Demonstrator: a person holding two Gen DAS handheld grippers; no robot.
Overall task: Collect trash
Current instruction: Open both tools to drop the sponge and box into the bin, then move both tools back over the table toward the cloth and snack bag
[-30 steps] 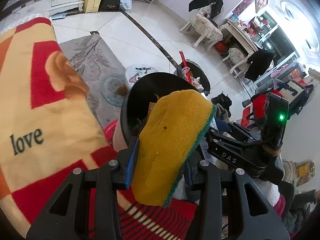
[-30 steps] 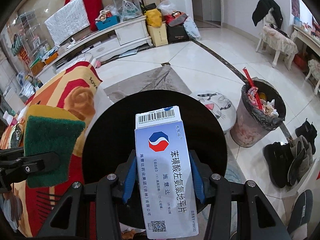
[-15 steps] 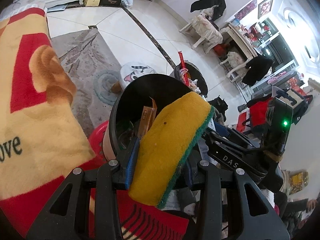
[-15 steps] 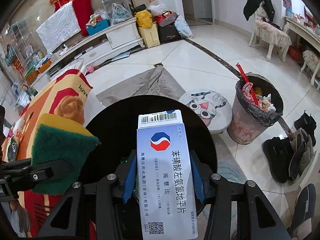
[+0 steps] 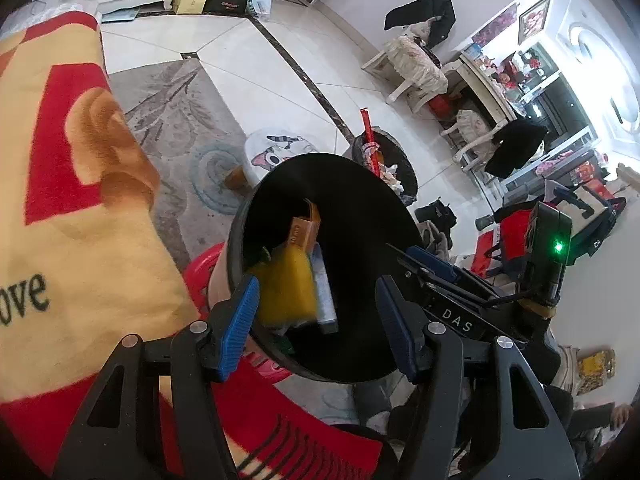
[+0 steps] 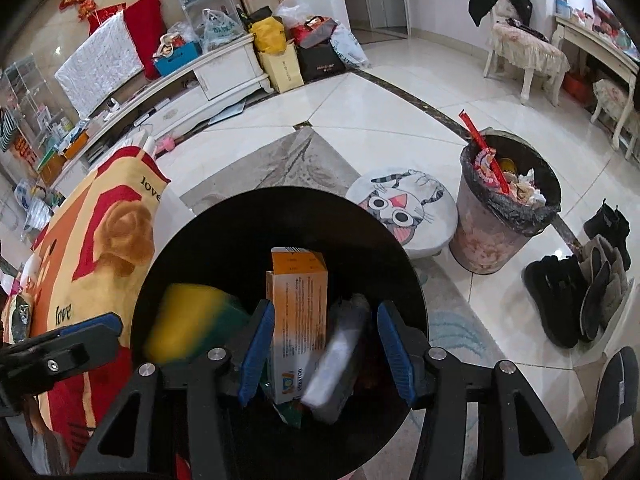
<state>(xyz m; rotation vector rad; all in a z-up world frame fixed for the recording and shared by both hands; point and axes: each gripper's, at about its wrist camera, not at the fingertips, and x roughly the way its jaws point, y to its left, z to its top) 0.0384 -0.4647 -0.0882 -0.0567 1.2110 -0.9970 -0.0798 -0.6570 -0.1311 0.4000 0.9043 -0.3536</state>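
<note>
A black bin [image 5: 352,200] [image 6: 240,232] stands right below both grippers. My left gripper [image 5: 316,284] has its jaws opening, and the yellow-and-green sponge [image 5: 286,284] [image 6: 188,324] drops, blurred, into the bin, free of the blue pads. My right gripper [image 6: 325,308] has its jaws opening too. The white-and-blue medicine box [image 6: 336,364] [image 5: 324,292] falls blurred and tilted between its pads, no longer pressed by them. An orange box [image 6: 298,300] [image 5: 304,232] stands upright inside the bin. The left gripper [image 6: 60,344] shows at the lower left of the right wrist view.
A red-and-cream blanket [image 5: 60,200] with "love" printed on it lies to the left of the bin. A red plastic thing [image 5: 200,276] sits under the bin. On the tiled floor beyond are a cat-face stool [image 6: 404,208], a full lined trash can [image 6: 508,200] and dark shoes [image 6: 580,288].
Both grippers have let go: the sponge has left the left jaws and the medicine box the right jaws, and both are falling into the black bin. The jaws stand wider.
</note>
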